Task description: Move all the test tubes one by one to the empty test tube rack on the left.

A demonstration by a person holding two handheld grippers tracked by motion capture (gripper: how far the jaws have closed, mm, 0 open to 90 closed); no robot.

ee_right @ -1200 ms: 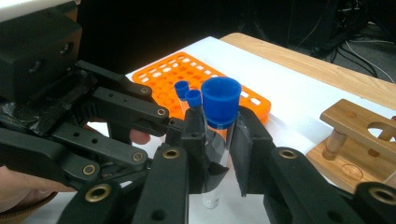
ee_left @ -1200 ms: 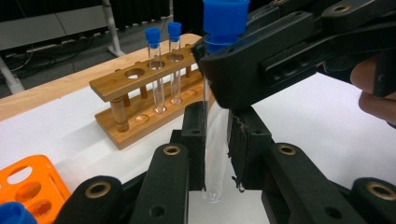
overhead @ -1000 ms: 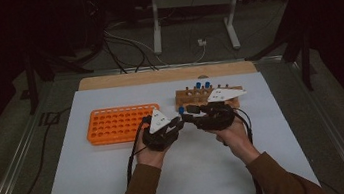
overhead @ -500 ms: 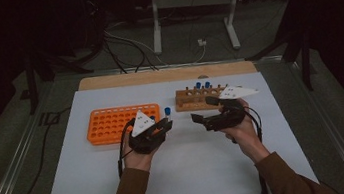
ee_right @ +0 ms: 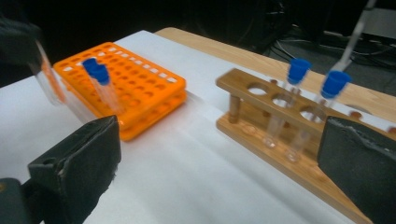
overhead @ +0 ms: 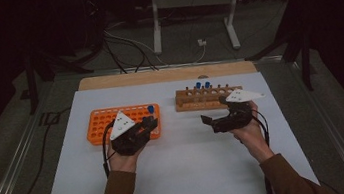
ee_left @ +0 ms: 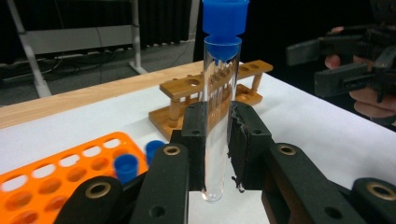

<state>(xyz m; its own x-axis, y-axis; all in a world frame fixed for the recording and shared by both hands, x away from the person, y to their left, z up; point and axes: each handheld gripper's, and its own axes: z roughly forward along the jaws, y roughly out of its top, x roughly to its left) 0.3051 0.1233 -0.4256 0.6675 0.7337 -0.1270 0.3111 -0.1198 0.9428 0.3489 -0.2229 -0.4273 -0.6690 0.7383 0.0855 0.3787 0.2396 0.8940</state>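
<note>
My left gripper (ee_left: 217, 135) is shut on a clear test tube (ee_left: 219, 93) with a blue cap and holds it upright. From above, the left gripper (overhead: 149, 124) hangs at the right end of the orange rack (overhead: 112, 120), with the tube's cap (overhead: 151, 109) over the rack's corner. My right gripper (overhead: 210, 124) stands in front of the wooden rack (overhead: 201, 100). Its jaws have just been opening and stand wide apart with nothing between them. In the right gripper view its pads (ee_right: 84, 163) frame the wooden rack (ee_right: 280, 135), which holds two blue-capped tubes (ee_right: 292, 93).
The orange rack (ee_left: 56, 177) holds a couple of blue-capped items (ee_left: 126, 165) near its corner. The white mat (overhead: 185, 176) covers the table, with a wooden strip (overhead: 167, 75) at its far edge. Metal stand legs (overhead: 190, 19) and cables lie on the floor beyond.
The two grippers were close together at the table's middle and have drawn apart. The left went left with the tube to the orange rack; the right went right and opened.
</note>
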